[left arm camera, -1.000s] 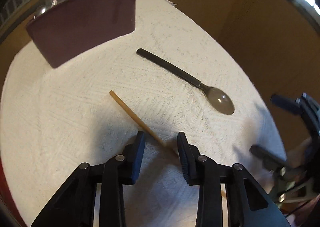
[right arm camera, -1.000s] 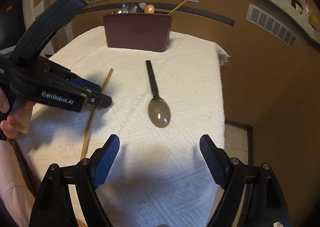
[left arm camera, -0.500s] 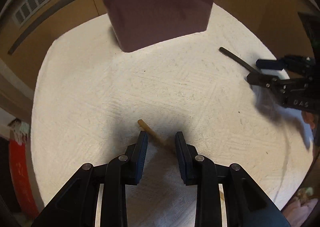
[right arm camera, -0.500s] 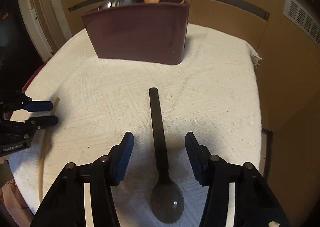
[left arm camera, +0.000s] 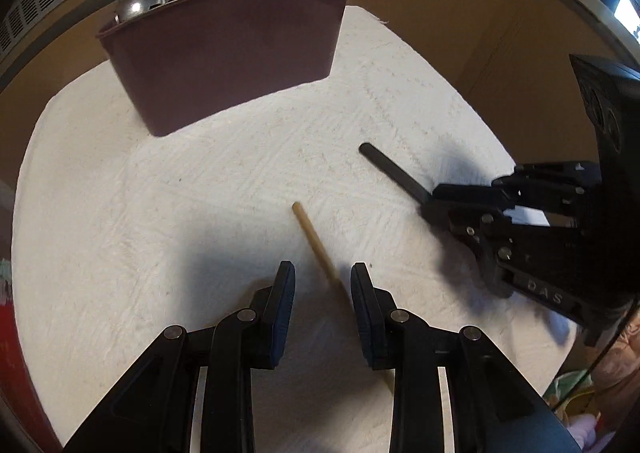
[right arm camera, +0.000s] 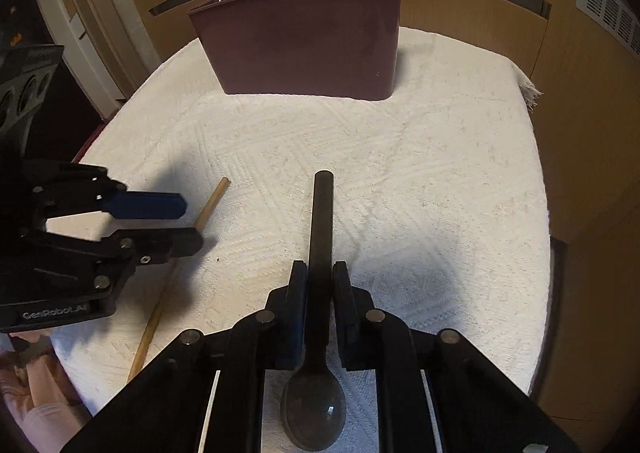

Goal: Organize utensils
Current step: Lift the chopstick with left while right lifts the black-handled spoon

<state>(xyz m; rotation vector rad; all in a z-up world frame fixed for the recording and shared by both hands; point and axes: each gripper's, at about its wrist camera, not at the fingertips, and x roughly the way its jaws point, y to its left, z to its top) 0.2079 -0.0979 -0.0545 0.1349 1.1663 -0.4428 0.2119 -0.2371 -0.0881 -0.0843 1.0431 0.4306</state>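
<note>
A dark spoon [right arm camera: 322,221] lies on the white cloth [right arm camera: 440,173], bowl toward me. My right gripper [right arm camera: 320,279] is closing, and its pads press on both sides of the spoon's handle. In the left wrist view the same gripper [left arm camera: 434,207] sits over the handle [left arm camera: 388,167]. A wooden chopstick [left arm camera: 316,241] lies on the cloth and runs between the fingers of my left gripper [left arm camera: 323,287]. That gripper is open, with a gap on each side of the stick. In the right wrist view it [right arm camera: 192,224] hovers above the chopstick [right arm camera: 212,201].
A maroon utensil holder [left arm camera: 240,53] stands at the far edge of the cloth [left arm camera: 120,213]. It [right arm camera: 308,41] holds several utensils, among them metal spoons, a wooden knob and a chopstick. Brown panels with vents rise behind. A pink sleeve [right arm camera: 36,413] shows low left.
My right gripper went from wide open behind the spoon to closed on its handle. The left gripper shifted across the cloth, and more of the chopstick's tip now sticks out ahead of its fingers.
</note>
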